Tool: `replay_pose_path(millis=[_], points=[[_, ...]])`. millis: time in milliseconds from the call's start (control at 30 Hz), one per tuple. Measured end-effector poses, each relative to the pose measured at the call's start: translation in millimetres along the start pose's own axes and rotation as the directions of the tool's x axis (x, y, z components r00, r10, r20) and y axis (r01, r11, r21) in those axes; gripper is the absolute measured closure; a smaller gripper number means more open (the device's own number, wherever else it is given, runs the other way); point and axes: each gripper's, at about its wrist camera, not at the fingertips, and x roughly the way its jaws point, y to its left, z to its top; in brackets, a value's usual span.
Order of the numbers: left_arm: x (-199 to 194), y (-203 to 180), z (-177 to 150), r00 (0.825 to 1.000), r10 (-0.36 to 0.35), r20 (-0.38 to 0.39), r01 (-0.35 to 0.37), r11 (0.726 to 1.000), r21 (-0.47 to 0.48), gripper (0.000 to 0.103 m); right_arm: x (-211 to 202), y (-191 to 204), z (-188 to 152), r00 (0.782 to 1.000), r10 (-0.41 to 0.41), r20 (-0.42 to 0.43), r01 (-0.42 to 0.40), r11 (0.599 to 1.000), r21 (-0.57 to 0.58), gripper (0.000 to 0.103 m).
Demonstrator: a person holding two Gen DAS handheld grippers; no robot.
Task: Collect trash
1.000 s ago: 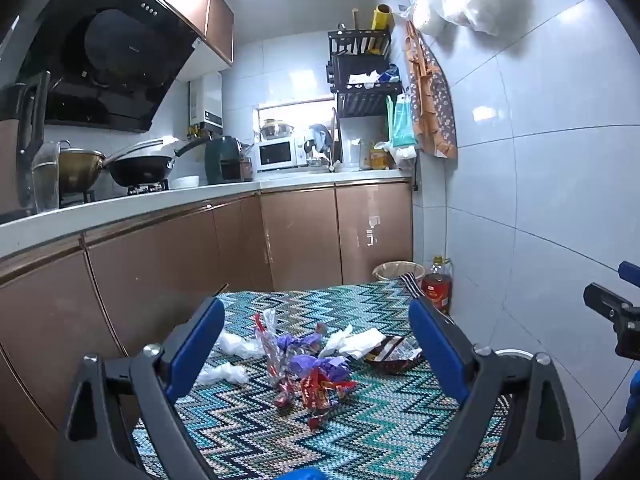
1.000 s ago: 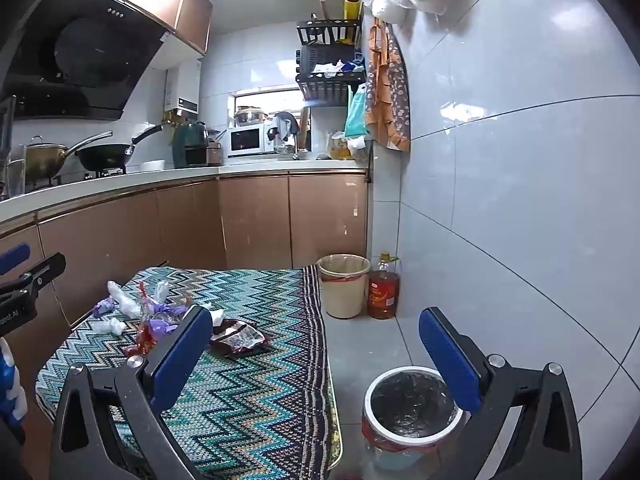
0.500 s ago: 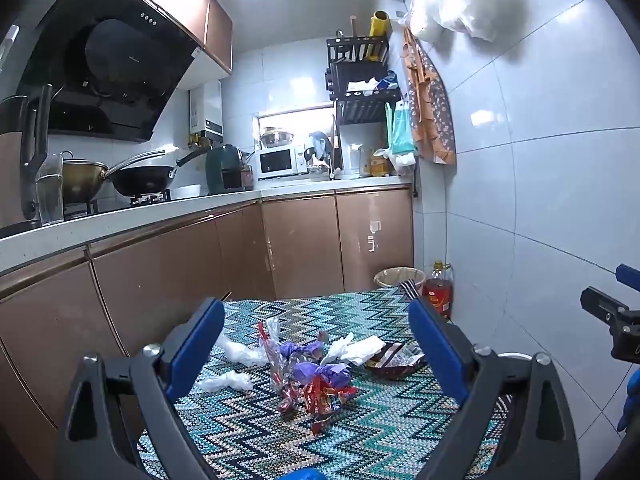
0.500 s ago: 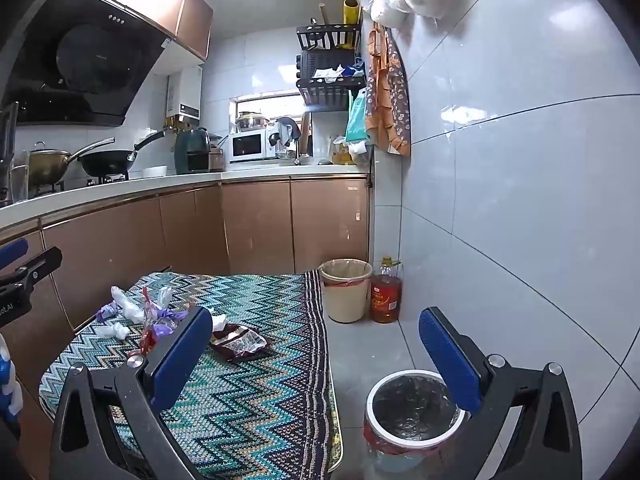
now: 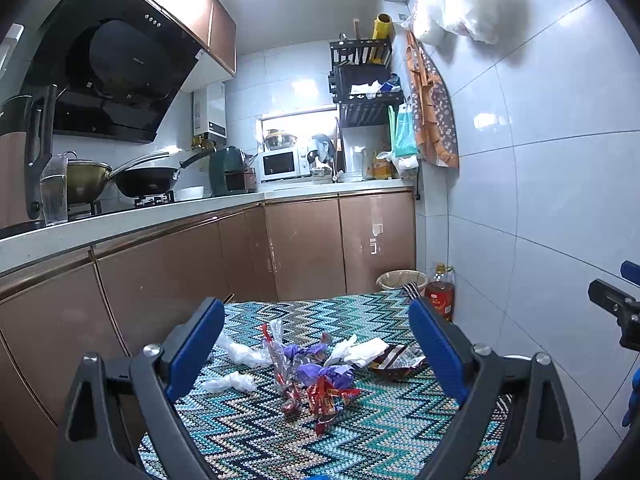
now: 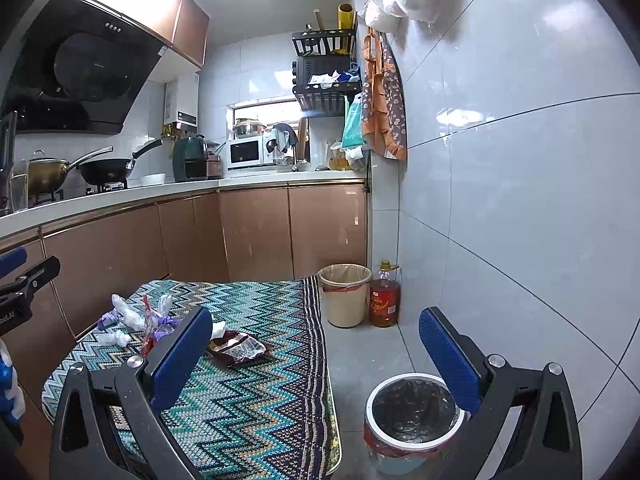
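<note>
Trash lies on a table under a zigzag cloth: red candy wrappers, purple wrappers, white crumpled plastic, white tissue and a dark brown snack packet, also in the right wrist view. My left gripper is open and empty, above the table and short of the pile. My right gripper is open and empty, above the table's right edge. A white bin with a black liner stands on the floor below it.
A beige bin and an oil bottle stand on the floor by the tiled wall. Brown cabinets and a counter with wok, pot and microwave run along the left and back. The right gripper shows at the left view's right edge.
Both views have risen a little, so the table and trash sit lower in frame. Both grippers stay open. Nothing on the table has moved.
</note>
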Motion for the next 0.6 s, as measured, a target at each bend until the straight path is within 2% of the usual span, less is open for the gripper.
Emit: replay_pose_path(millis=[600], points=[[3,13,-2,1.000,0.025,0.005,-0.025,0.999,-0.045,0.009,2,0,2,1.000,-0.001,0.013,0.001,1.000,-0.001,0.000]])
